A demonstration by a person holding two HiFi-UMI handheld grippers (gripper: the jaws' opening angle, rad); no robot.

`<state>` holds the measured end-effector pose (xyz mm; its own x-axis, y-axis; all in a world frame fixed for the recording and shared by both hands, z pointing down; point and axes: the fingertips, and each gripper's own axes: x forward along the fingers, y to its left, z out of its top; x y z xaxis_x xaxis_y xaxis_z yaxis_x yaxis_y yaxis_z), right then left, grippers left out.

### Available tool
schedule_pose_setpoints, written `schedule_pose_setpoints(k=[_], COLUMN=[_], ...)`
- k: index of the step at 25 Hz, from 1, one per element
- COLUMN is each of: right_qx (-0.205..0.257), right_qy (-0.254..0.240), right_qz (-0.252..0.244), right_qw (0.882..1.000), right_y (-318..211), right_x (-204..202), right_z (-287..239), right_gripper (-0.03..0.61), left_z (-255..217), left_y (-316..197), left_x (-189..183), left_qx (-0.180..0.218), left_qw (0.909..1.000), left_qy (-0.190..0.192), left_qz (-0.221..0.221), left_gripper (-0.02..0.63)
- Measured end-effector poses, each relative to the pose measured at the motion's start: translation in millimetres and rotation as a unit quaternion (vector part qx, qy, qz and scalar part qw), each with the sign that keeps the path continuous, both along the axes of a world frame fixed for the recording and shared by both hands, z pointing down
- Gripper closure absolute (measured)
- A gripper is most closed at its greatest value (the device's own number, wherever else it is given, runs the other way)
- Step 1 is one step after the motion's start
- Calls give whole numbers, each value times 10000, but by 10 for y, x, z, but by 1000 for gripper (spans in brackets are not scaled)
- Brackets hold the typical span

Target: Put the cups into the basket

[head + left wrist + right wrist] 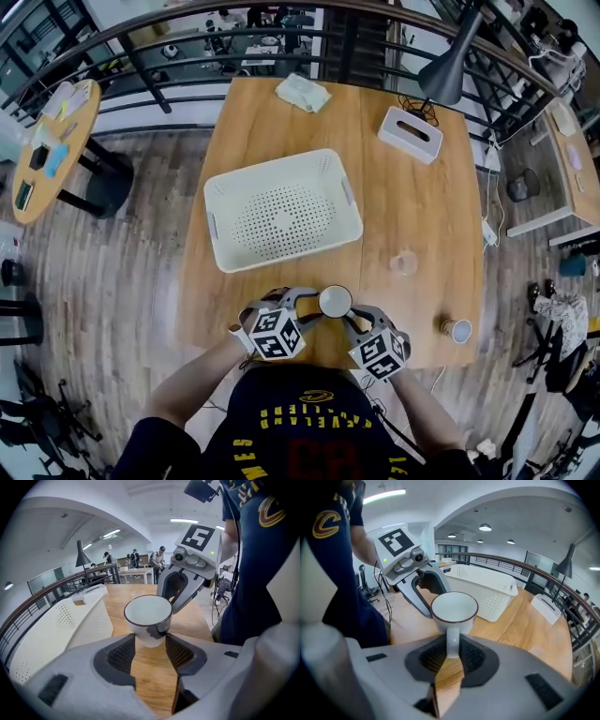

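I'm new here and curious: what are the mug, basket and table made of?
The mug: glossy white with a dark rim, probably enamel or glazed ceramic. The basket: matte white plastic, judging by its moulded holes. The table: satin wood grain; solid or veneer, can't tell.

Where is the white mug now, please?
In the head view the white mug stands at the near edge of the table between the left gripper and right gripper, nearer than the basket.

**Bright, even indoor lighting; strong fisheye distortion in all three views.**
Ceiling lamps (485,527) and a light strip (184,521) glow overhead, and shadows on the wooden table (412,197) are soft. The railing (501,559) bows, the corners vignette black, the white mug (454,607) is sharp, and the far background is soft.
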<state>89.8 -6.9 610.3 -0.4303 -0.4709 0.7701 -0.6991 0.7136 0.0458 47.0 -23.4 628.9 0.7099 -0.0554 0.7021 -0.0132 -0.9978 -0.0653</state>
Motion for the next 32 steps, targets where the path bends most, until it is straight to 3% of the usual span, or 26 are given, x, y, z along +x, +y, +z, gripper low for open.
schedule_pose_setpoints(k=[10, 20, 32], right_qx=[70, 337, 794], right_qy=[-232, -215, -162], right_qz=[-784, -1555, -2029], right_qw=[9966, 9870, 9758], right_y=[-294, -539, -947], right_x=[-154, -312, -634], right_z=[-408, -728, -1109], right_gripper=[509, 509, 509], left_z=[-435, -766, -1152], left_y=[-219, -404, -779], left_x=[-184, -357, -684], left_qx=[46, 350, 701], left_qw=[9966, 9883, 9770], left_qy=[237, 321, 405], left_qz=[-792, -1450, -1973], left_gripper=[407, 407, 407])
